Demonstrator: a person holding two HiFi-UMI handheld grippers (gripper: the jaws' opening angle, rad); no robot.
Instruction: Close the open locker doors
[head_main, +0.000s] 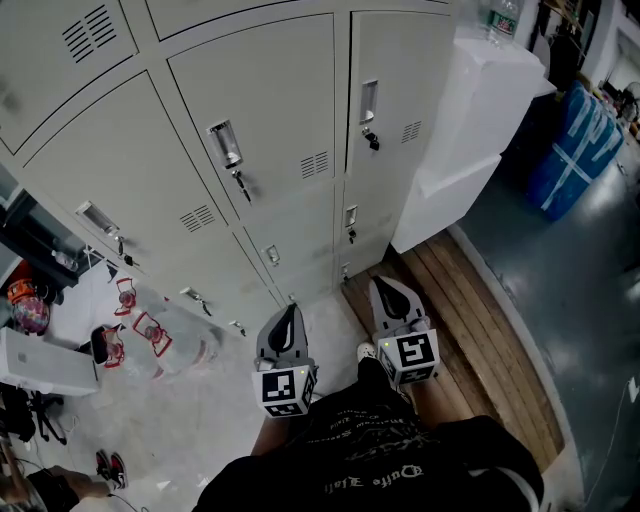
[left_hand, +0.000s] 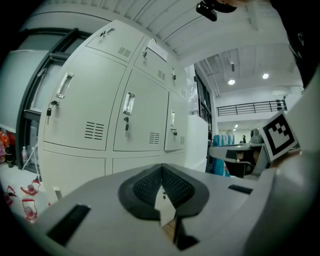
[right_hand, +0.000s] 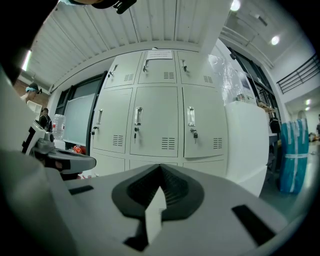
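The locker doors (head_main: 265, 120) fill the wall in front of the person. In all three views every door that shows lies flush with its neighbours, with handles and key locks in line. None stands ajar that I can see. The dark-framed opening (head_main: 25, 235) at the left edge of the locker bank looks like a separate glazed unit, not a locker, though I cannot be sure.

The left gripper (head_main: 288, 312) and the right gripper (head_main: 386, 290) hang side by side, low in front of the person. Both are well apart from the doors and touch nothing. The left gripper's fingers (left_hand: 150, 182) are closed together with nothing between them. The right gripper's fingers (right_hand: 172, 184) are likewise closed and empty.

As I judge it, the closing work is at or near its end, or paused between doors, since no push is under way.

The next move calls for a look along the rows outside these views, chiefly the lowest row near the floor (head_main: 330, 320) and the top row. If a door is found ajar, closed fingers suit the job. They should press flat on the door's free edge near the handle and push until it seats.
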